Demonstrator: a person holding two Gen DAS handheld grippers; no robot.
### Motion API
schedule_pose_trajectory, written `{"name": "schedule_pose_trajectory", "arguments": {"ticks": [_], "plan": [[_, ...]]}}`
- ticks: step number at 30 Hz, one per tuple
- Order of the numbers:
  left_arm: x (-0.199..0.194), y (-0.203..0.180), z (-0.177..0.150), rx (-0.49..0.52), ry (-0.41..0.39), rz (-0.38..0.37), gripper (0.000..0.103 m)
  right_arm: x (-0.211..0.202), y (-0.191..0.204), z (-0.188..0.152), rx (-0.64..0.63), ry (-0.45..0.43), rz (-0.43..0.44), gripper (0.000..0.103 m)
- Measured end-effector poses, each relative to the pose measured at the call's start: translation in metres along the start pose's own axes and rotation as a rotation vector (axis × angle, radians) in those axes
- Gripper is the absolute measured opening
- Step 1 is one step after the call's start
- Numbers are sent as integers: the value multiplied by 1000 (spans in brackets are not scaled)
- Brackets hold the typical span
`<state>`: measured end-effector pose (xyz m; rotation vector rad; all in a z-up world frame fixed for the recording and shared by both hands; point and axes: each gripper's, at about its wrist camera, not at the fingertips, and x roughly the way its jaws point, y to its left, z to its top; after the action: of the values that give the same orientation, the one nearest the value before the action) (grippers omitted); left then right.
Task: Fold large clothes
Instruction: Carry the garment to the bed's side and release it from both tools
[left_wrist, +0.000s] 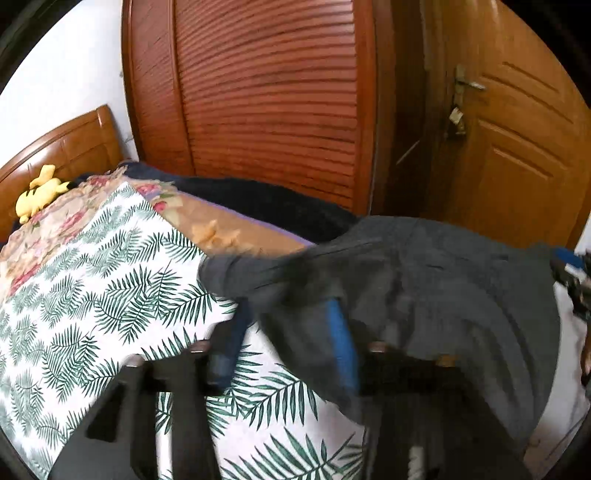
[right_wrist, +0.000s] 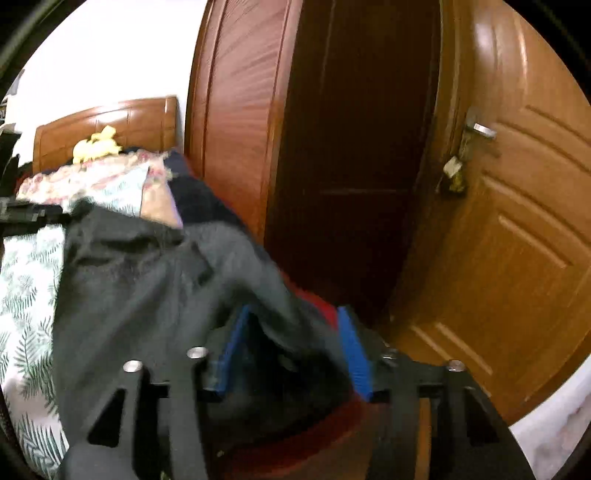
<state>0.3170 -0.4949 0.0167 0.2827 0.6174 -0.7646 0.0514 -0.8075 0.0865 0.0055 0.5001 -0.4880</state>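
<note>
**Grey garment draped across both claws at the foot of the bed**

Nearest, the left gripper (left_wrist: 284, 332) stands with its blue pads apart, and the dark grey garment (left_wrist: 424, 280) hangs over its right finger, cloth lying loosely between the fingers (blur hides whether a pad presses it). The right gripper (right_wrist: 291, 347) is likewise spread, the same garment (right_wrist: 147, 280) sagging between its fingers and spilling left onto the leaf-print sheet (left_wrist: 92, 288). Farther off lie a floral quilt (left_wrist: 55, 221) and a yellow plush toy (left_wrist: 40, 194) against the wooden headboard (left_wrist: 70, 147). Beyond stand a slatted wardrobe (left_wrist: 269, 99) and, right, a panelled door (left_wrist: 517, 129).
</note>
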Motion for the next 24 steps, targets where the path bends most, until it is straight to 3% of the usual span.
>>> {"name": "schedule_pose_trajectory", "arguments": {"ticks": [3, 7, 9, 10, 14, 16, 20, 24], "plan": [[-15, 1, -8, 4, -18, -15, 80, -15, 13, 9, -7, -52, -8, 55], [-43, 2, -24, 4, -44, -44, 83, -16, 30, -1, -32, -63, 115, 55], [-58, 2, -32, 9, -58, -52, 83, -11, 31, -9, -36, -37, 159, 55], [-64, 1, -36, 10, -62, -55, 88, -2, 32, -11, -35, -1, 177, 55], [-90, 4, -51, 8, -87, -60, 93, 58, 20, -20, -47, 149, 101, 55], [-105, 3, -58, 15, -100, -52, 93, 80, 6, -31, 0, 218, 112, 55], [-132, 4, -67, 24, -127, -41, 93, 82, -7, -31, 27, 241, 132, 55], [-156, 4, -75, 31, -151, -21, 93, 78, 19, -15, 9, 212, 74, 55]]}}
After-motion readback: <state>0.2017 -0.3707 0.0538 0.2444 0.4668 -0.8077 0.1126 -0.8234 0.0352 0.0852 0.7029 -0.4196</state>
